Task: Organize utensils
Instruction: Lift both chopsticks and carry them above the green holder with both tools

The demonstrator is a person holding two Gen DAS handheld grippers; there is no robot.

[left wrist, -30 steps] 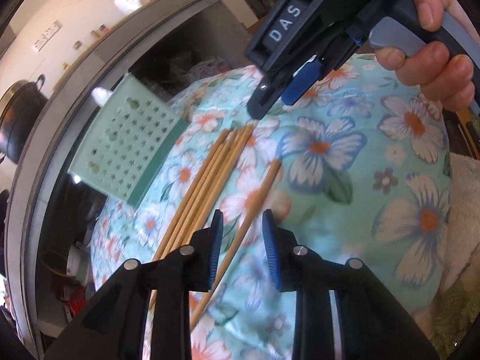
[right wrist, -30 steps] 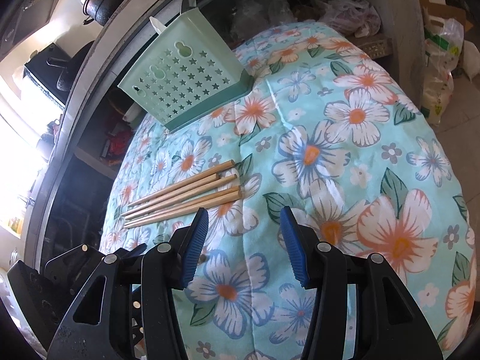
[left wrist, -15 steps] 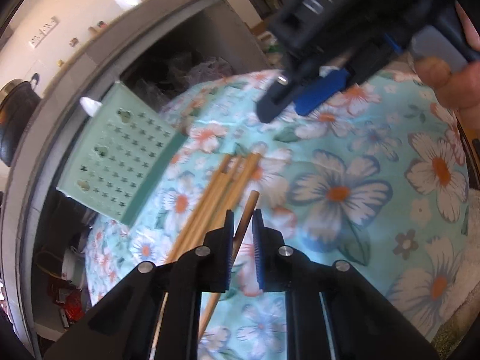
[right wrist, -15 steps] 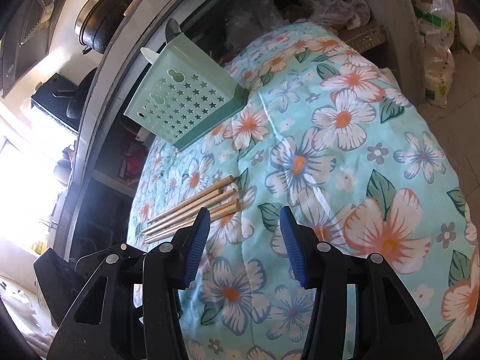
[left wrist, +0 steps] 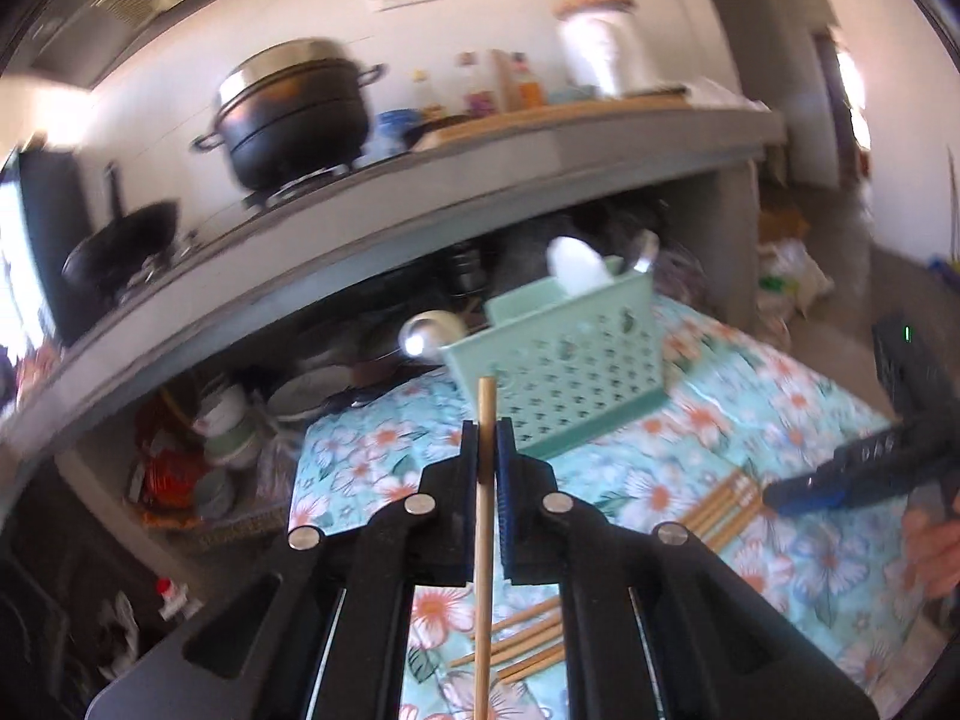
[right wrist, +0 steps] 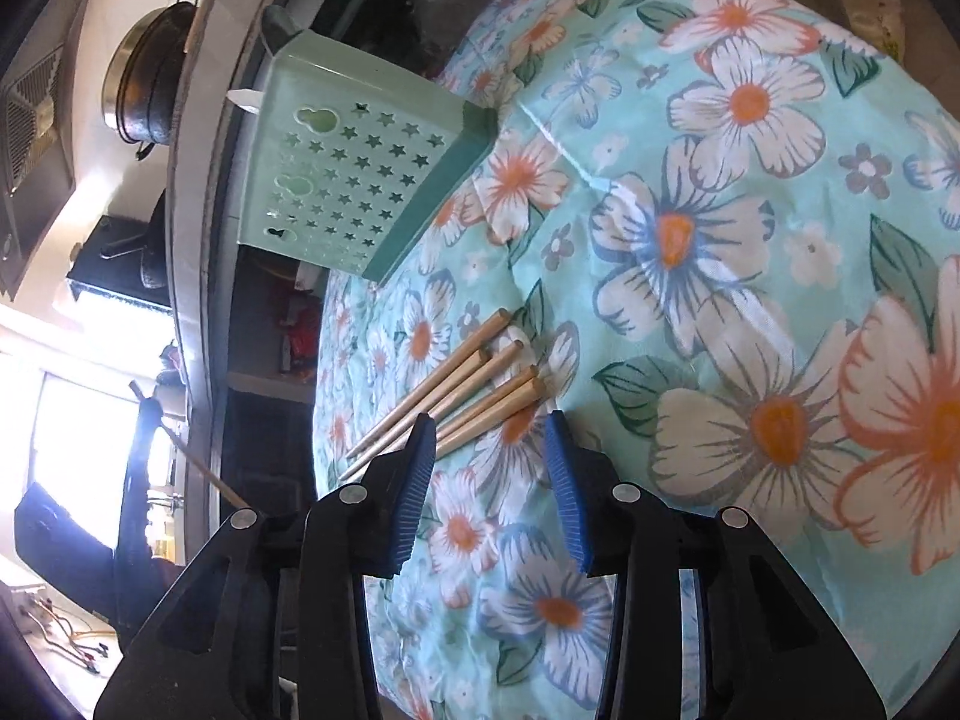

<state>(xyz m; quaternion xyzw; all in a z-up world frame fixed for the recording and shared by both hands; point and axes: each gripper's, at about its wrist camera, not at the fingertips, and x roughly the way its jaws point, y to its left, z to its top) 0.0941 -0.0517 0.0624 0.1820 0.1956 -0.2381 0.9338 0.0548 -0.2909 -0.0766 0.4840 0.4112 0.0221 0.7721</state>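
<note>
My left gripper [left wrist: 487,426] is shut on one wooden chopstick [left wrist: 483,540], held upright above the floral cloth. The mint green perforated utensil basket [left wrist: 564,372] stands just beyond it, with a white utensil [left wrist: 576,267] and a metal spoon [left wrist: 429,330] sticking out. Several chopsticks [left wrist: 522,642] lie on the cloth below. In the right wrist view my right gripper [right wrist: 489,450] is open and empty, just above the near ends of the chopstick bundle [right wrist: 462,390]. The basket [right wrist: 354,180] stands beyond it. The left gripper with its chopstick [right wrist: 204,468] shows at far left.
The floral cloth [right wrist: 750,300] covers a rounded surface. A grey counter [left wrist: 420,204] runs behind with a black pot [left wrist: 294,114], a pan [left wrist: 120,246], bottles and a jar [left wrist: 600,42]. Dishes and clutter sit on the shelf below the counter [left wrist: 240,420].
My left gripper closed on one chopstick, lifted it off the cloth and tilted up toward the basket. My right gripper moved down closer to the remaining chopsticks, still open.
</note>
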